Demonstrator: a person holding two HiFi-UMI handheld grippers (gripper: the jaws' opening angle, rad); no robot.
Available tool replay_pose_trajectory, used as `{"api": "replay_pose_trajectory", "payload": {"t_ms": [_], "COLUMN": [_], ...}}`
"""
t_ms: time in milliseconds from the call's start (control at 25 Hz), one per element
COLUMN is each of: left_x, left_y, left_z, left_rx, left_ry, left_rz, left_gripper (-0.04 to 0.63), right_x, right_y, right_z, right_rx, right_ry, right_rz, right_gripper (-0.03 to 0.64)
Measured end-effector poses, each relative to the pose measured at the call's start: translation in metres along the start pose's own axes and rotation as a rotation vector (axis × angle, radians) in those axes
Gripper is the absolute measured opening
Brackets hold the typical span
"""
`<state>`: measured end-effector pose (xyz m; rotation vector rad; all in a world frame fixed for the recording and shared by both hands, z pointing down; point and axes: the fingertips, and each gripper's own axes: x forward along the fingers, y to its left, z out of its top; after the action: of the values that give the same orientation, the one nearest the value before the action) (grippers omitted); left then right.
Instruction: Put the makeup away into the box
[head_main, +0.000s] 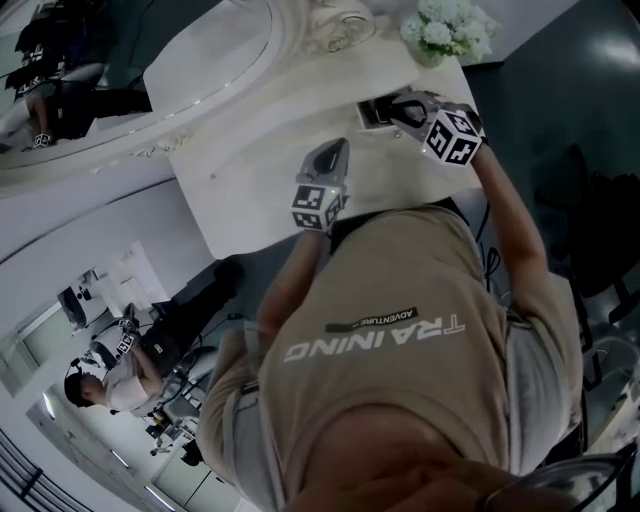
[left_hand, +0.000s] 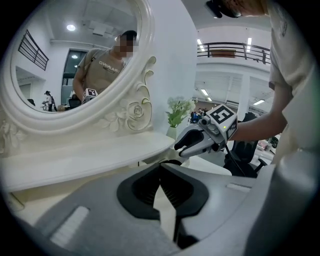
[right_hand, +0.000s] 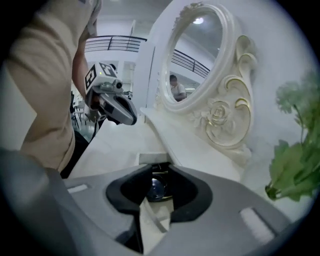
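A small open box (head_main: 366, 116) stands on the white dressing table (head_main: 250, 190) near its far right. My right gripper (head_main: 398, 108) hangs just over the box. In the right gripper view its jaws (right_hand: 159, 169) stand apart, and a round dark makeup piece (right_hand: 156, 189) lies below them inside the box (right_hand: 150, 158), not pressed by the pads. My left gripper (head_main: 330, 158) is over the table's middle, left of the box. Its jaws (left_hand: 161, 169) are together with nothing between them. The right gripper (left_hand: 186, 148) also shows in the left gripper view.
An ornate oval mirror (head_main: 130, 70) rises along the table's back. A vase of pale flowers (head_main: 445, 30) stands behind the box, close to the right gripper. The person's torso (head_main: 400, 340) fills the near side. A mirror reflection shows another person (head_main: 110, 370).
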<state>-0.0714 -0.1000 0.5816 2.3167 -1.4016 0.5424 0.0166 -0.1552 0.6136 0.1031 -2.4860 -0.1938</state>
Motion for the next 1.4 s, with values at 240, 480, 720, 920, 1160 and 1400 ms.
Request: {"api": "replay_pose_trajectory", "payload": {"t_ms": [240,480,720,920,1160,1400], "left_x": [0.015,0.025,0.028,0.035,0.056,0.075], "left_y": [-0.003,-0.015,-0.015,-0.004,-0.001,0.0], "left_z": [0.0,-0.006,-0.007,-0.017,-0.052,-0.069], "left_rx": [-0.001,0.016,0.041,0.055,0.065,0.103], "left_ry": [0.011,0.038,0.049,0.091,0.188,0.207], "left_rz": [-0.027,-0.062,-0.073,-0.06,-0.126,-0.173], "left_gripper": [0.003,0.003,0.004,0.071,0.13,0.13], "right_x": [-0.037,-0.052,-0.051,-0.043,-0.033,-0.023], "right_y": [0.002,0.014,0.011,0.004,0.005,0.006], "right_z": [-0.022,-0.049,-0.074,-0.088,-0.095,-0.1], "right_rx": [0.166,0.28,0.341,0.366,0.377,0.389], "right_ry": [-0.036,-0.032,0.009,0.032,0.052,0.061], "right_rz": [-0.081,-0.105,-0.145,-0.144,-0.099,-0.052], "right_gripper": [0.121,0.145,0.184,0.186,0.186,0.186]}}
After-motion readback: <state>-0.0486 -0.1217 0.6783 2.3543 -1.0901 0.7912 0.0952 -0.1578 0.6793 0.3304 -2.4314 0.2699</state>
